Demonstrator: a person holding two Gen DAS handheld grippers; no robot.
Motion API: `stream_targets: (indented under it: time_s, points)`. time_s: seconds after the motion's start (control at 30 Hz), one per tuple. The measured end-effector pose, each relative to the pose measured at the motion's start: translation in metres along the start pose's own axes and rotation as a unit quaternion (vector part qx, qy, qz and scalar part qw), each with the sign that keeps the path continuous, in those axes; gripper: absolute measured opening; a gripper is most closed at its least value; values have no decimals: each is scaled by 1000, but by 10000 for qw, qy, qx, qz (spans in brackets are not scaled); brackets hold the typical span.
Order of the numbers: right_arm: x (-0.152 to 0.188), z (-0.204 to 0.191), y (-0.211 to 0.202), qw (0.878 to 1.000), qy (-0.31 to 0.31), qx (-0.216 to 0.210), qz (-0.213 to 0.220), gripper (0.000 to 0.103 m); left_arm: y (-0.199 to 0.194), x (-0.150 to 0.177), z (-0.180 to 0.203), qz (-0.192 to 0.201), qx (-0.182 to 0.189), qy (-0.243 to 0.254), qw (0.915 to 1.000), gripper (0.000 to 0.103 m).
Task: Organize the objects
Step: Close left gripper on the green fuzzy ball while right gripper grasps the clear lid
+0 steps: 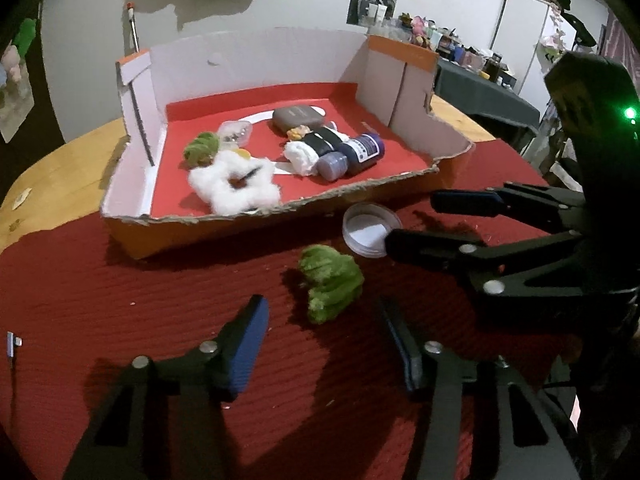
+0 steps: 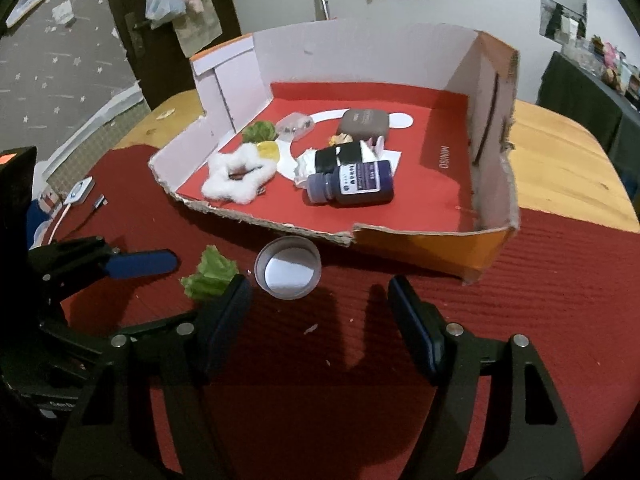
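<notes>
Two items remain outside the cardboard tray on the bench: a green fuzzy piece and a small round dish. I run both claws spread, neither pinching anything.

Left claw: the green fuzzy piece lies just ahead of it, centred between the two fingers and not touching either. Risk: the piece is soft and low on the red mat, so I judge that a shallow close could catch only loose fibres and drop it on the lift.

Right claw: the round dish sits just ahead and slightly left of centre, close to the left finger. The green piece lies just left of that finger. Risk: closing from here could tip or push the dish against the torn front wall of the tray directly beyond it.

Both claws work near each other; I judge a collision possible if both advance together.
</notes>
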State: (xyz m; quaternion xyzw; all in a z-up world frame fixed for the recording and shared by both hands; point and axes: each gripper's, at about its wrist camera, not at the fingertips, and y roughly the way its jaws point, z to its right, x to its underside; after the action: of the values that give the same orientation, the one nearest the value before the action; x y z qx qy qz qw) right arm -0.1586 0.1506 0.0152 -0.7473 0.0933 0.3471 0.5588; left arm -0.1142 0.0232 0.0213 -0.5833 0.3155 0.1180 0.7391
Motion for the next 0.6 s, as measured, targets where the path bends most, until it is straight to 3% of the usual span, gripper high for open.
stream_targets:
  time_s: [0.13, 0.43, 0.6]
  points:
    - [-4, -4, 6, 9999, -94, -28, -59, 67, 5, -2, -1, -44, 7, -11, 10000, 46]
    - [-10, -11, 22, 9995, -239, -55, -200, 64, 11, -5, 1, -30, 20, 54, 10000, 43]
    - [-10, -8, 23, 9996, -198, 32, -222, 54, 14, -9, 3, -7, 2, 99, 10000, 42]
